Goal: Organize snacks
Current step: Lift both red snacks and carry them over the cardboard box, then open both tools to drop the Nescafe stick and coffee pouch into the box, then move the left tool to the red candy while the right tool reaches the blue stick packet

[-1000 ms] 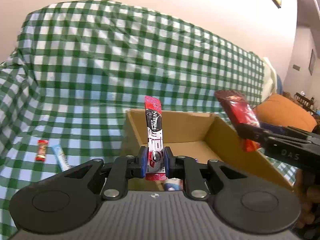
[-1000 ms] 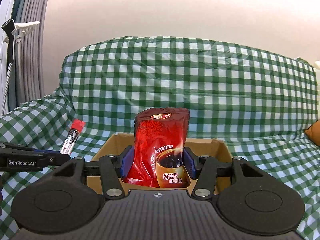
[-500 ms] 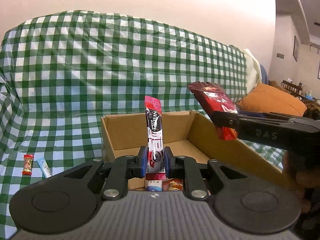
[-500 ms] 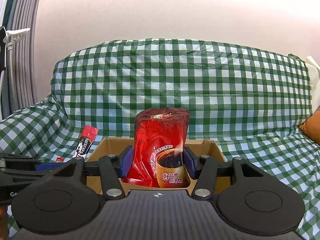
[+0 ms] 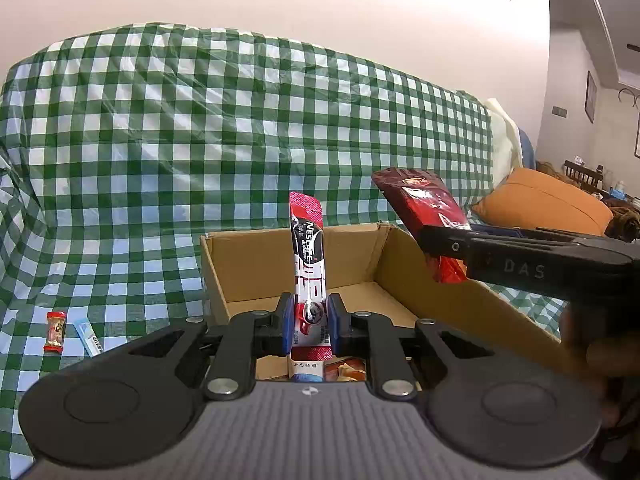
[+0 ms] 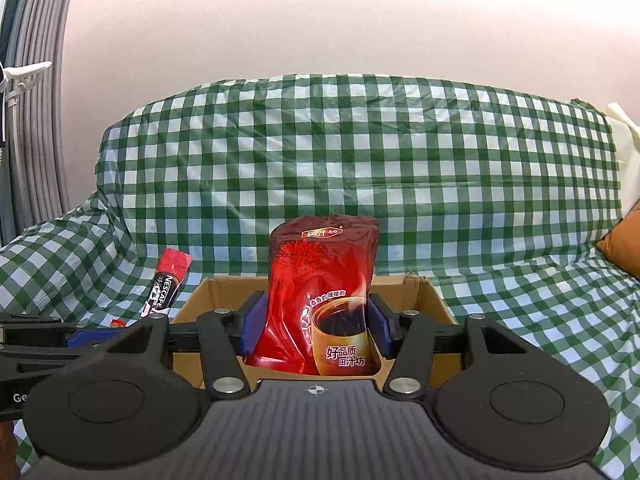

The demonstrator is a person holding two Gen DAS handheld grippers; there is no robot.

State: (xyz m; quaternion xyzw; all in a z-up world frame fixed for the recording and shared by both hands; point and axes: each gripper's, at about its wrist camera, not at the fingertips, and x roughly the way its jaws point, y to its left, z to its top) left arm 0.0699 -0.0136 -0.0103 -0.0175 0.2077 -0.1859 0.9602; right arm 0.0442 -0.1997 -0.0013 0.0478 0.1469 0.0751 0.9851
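Observation:
My left gripper (image 5: 307, 322) is shut on an upright red and black Nescafe stick (image 5: 307, 264) held over the near edge of an open cardboard box (image 5: 448, 300). My right gripper (image 6: 316, 330) is shut on a red coffee pouch (image 6: 324, 300) held upright over the box (image 6: 428, 300). The pouch (image 5: 424, 208) and right gripper also show at the right of the left wrist view, above the box's right wall. The stick (image 6: 166, 290) shows at the left of the right wrist view. A few packets (image 5: 344, 372) lie inside the box.
The box sits on a sofa draped in green and white checked cloth (image 5: 200, 140). A small red candy (image 5: 55, 330) and a pale blue stick packet (image 5: 89, 336) lie on the cloth left of the box. An orange cushion (image 5: 548, 204) is at the right.
Both grippers have moved in over the box with their packets still held. The box has shifted toward the middle of both views and the pouch has closed in toward the stick.

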